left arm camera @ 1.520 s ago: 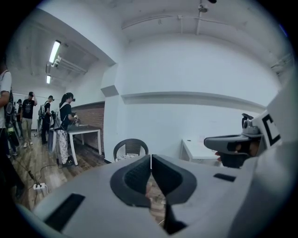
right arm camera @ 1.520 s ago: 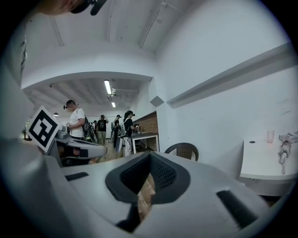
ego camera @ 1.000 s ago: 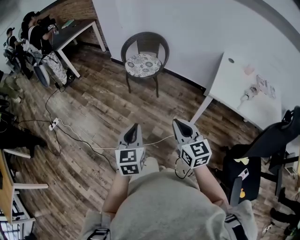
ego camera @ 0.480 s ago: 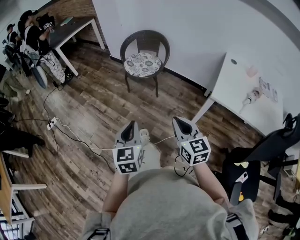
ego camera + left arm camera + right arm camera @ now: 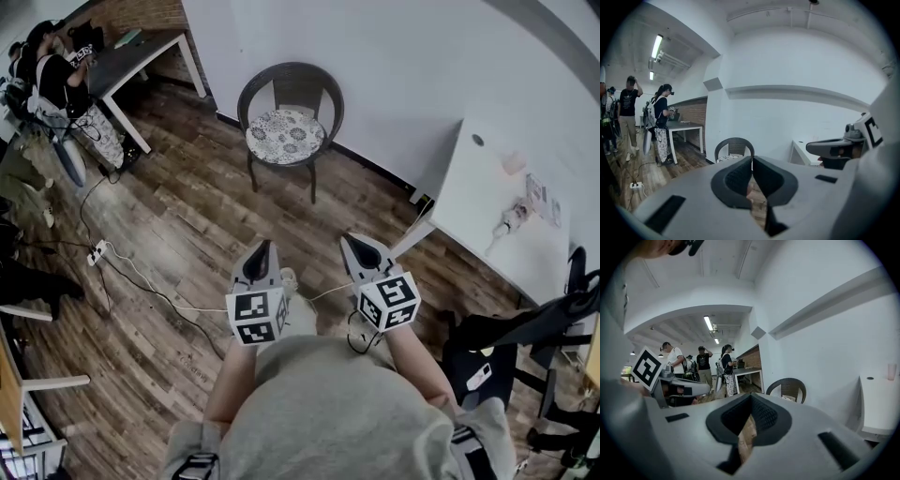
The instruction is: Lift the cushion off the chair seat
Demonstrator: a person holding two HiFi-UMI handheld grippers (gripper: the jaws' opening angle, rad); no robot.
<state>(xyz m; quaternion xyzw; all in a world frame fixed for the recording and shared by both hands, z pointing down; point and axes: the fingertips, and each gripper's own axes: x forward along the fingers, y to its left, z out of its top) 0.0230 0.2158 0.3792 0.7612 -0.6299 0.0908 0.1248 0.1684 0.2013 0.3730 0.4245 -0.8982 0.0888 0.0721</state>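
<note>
Cushion (image 5: 284,134) lies flat on the chair (image 5: 298,89) seat by the wall, well apart from us, so we carry the left tool (image 5: 262,251) and right tool (image 5: 354,246) side by side, jaws together and empty, pointed toward it for the approach.

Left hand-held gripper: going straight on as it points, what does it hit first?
Probably the chair, about at its cushion: the left hand-held gripper lines up with it, only floor showing between. Depth is unclear.
</note>
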